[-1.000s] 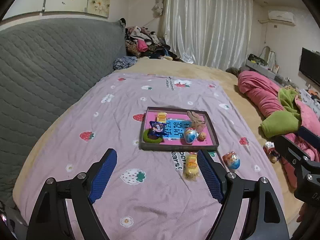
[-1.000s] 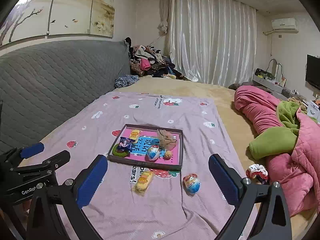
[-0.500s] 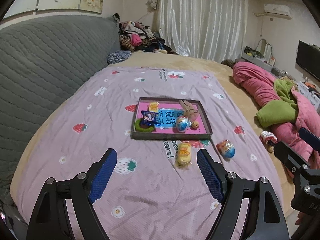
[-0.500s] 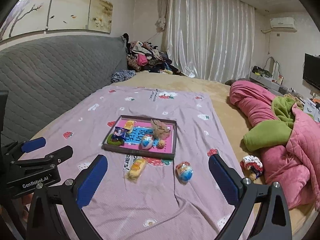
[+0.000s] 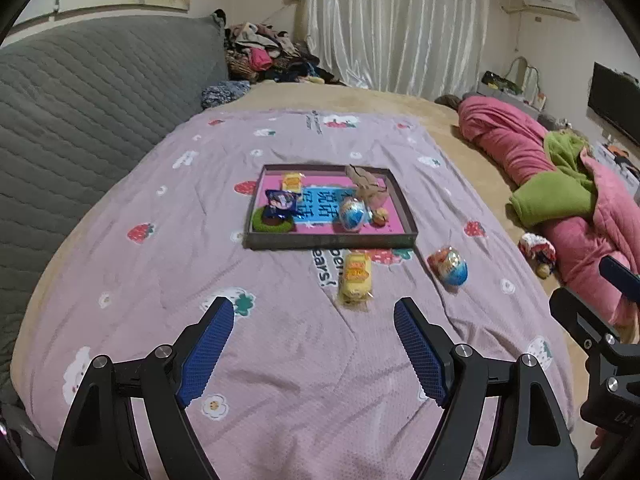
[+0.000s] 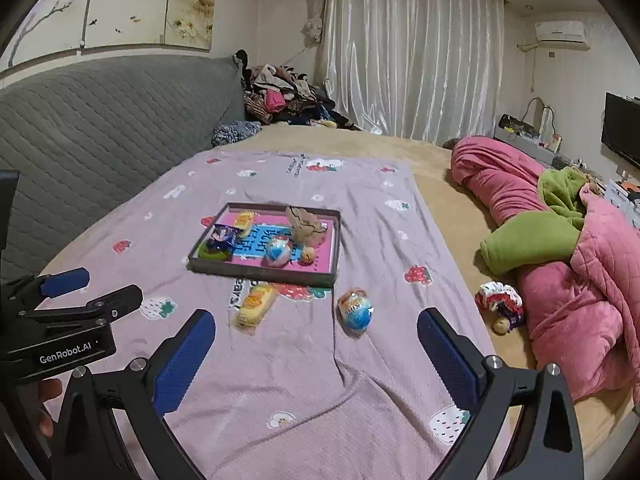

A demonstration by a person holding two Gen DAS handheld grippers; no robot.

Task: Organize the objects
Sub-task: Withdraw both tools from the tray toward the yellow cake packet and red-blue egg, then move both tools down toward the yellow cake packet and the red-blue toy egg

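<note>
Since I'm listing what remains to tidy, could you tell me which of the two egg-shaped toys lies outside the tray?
The egg-shaped toy on the purple blanket, beyond the tray's near right corner; the other egg sits inside.

Bedroom – grey quilted headboard (image 6: 112, 128) at left, white curtains (image 6: 412, 52) on far wall, wall AC unit (image 6: 562, 34), TV (image 6: 622, 128) at right.

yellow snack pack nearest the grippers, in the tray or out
Out. The yellow snack pack lies flat on the purple blanket, just in front of the tray near wall, apart from it.
</note>
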